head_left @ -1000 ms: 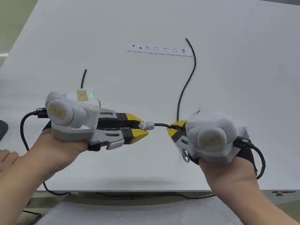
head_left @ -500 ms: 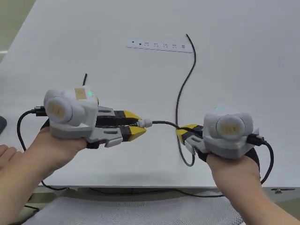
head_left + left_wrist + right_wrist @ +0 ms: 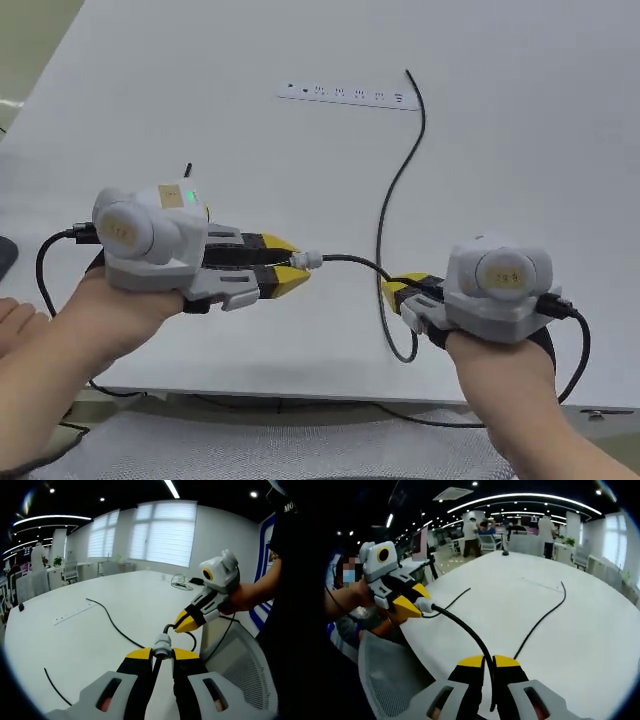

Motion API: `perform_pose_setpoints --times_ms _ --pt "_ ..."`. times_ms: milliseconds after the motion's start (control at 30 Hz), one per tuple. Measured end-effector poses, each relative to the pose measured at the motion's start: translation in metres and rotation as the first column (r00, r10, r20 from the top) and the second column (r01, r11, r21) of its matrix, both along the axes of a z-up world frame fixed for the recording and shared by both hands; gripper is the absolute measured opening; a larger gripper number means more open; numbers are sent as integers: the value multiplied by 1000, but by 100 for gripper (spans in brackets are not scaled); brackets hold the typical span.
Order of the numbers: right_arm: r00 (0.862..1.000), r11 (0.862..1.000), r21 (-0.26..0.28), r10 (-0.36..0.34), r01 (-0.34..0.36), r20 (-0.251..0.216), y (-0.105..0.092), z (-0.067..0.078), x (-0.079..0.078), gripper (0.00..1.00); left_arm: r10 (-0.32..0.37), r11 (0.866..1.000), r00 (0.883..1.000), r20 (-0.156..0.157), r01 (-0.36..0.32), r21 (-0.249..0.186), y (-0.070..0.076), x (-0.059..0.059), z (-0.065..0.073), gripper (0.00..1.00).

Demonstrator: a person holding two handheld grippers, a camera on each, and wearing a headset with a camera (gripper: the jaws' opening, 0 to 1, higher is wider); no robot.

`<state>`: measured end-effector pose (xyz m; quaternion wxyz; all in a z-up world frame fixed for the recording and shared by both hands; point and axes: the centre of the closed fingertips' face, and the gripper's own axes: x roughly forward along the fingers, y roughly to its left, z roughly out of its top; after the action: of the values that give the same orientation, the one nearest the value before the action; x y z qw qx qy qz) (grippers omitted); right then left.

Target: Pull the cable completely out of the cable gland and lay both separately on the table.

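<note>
Head view. Holds the cable gland (image 3: 311, 260) in the left gripper (image 3: 301, 264), jaws narrowed onto it, above the near edge of the white table (image 3: 520, 150). Pinches the black cable (image 3: 384, 215) in the right gripper (image 3: 393, 289), jaws closed on it, off to the right of the gland. Finds the cable threaded in the gland, arcing between the 2 grippers, looping below the right one and running up the table to beside a power strip (image 3: 348, 96).

Left gripper view. Shows the gland clamped between the 2 yellow tips, with the cable leaving its front toward the right gripper.

Right gripper view. Shows the cable squeezed between the nearly shut tips and curving left to the gland at the left gripper.
</note>
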<state>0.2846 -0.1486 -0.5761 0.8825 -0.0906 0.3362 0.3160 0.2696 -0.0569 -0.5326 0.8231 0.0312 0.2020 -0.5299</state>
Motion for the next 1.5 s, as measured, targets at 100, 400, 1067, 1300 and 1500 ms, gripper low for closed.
perform_pose_setpoints --times_ms 100,400,1067,1300,1500 --pt "997 997 -52 54 -51 48 -1 7 0 1 9 1000 1000 -2 -9 0 1 0 0 15" --pt "947 952 -213 260 -219 188 24 47 2 12 23 1000 1000 4 -23 10 4 5 4 15" --pt "867 835 -376 479 -401 138 82 34 -7 4 -68 997 998 11 68 42 0 -4 -2 15" --pt "891 858 -355 437 -372 122 82 26 -14 1 -98 994 995 7 98 43 2 -9 -7 15" --pt "922 899 -300 368 -320 118 77 26 -11 1 -99 995 995 15 99 34 4 -8 -4 15"
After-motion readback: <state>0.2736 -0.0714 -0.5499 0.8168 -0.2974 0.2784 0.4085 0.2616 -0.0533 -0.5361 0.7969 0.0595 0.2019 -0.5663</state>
